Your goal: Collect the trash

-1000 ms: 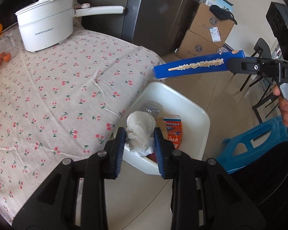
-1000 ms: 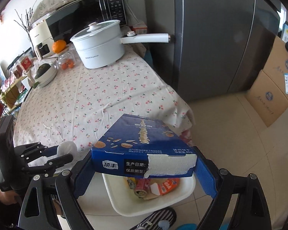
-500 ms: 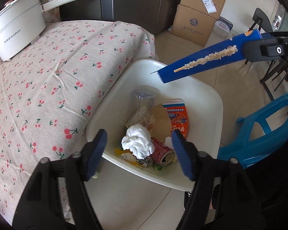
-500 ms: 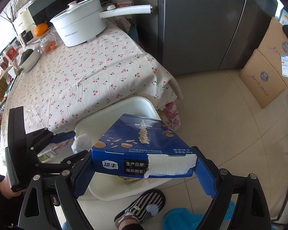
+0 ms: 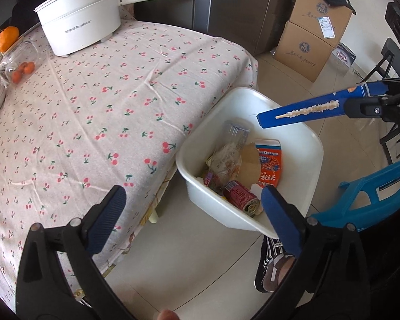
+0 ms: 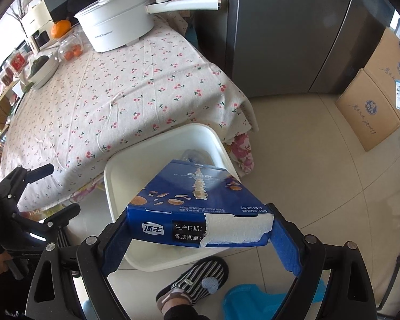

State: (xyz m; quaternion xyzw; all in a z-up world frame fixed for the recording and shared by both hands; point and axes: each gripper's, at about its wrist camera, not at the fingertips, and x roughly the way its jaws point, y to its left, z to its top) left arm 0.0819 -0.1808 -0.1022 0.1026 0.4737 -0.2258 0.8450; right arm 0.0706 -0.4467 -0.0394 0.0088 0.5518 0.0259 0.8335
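**Box poised over the bin**

Beside the cherry-print tablecloth [image 5: 106, 101], a white plastic bin [image 5: 310, 160] sits on the tiled floor. The right gripper [image 6: 200, 229] clamps a flat blue cardboard biscuit box [image 6: 197, 202] above it, apparently for dropping. The left gripper [image 5: 192, 216] gapes wide, empty.

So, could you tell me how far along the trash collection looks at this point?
Mostly done: the white bin already holds a red can, an orange carton and wrappers. The left gripper is open and empty. In hand: the right gripper grips the blue biscuit box above the bin. Left: releasing it.
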